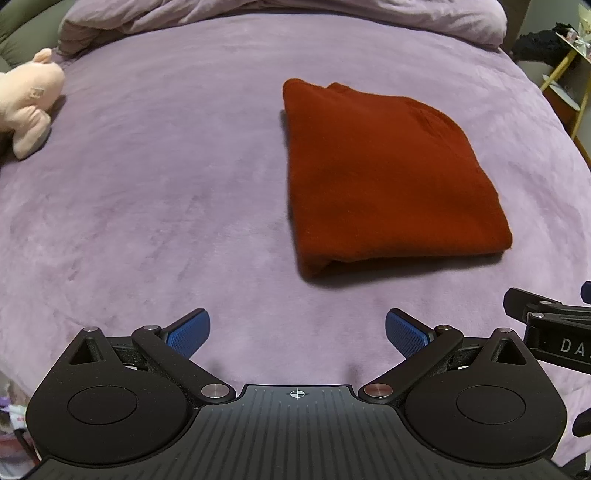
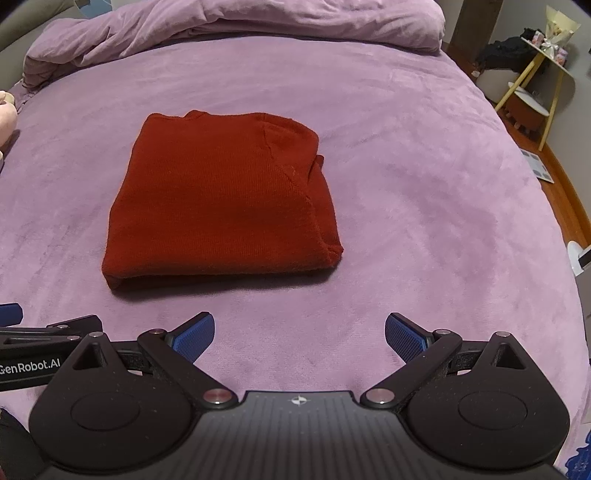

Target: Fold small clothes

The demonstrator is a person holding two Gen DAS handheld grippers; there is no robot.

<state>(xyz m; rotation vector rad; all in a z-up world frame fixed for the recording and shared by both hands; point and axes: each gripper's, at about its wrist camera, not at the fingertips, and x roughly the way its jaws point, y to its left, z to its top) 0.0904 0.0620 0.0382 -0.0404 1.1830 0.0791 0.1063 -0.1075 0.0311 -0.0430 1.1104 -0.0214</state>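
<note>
A dark red knitted garment point(image 1: 388, 177) lies folded into a neat rectangle on the purple bed cover point(image 1: 166, 192). It also shows in the right wrist view point(image 2: 221, 206), ahead and left of centre. My left gripper point(image 1: 297, 336) is open and empty, hovering over the cover just short of the garment's near edge. My right gripper point(image 2: 299, 338) is open and empty too, short of the garment's near right corner. The right gripper's body shows at the right edge of the left wrist view point(image 1: 554, 332), and the left gripper's body shows at the left edge of the right wrist view point(image 2: 48, 339).
A pink plush toy point(image 1: 29, 103) lies at the bed's far left. A bunched purple duvet point(image 2: 240, 26) runs along the far side. A yellow-legged side table point(image 2: 535, 85) and wooden floor lie beyond the bed's right edge.
</note>
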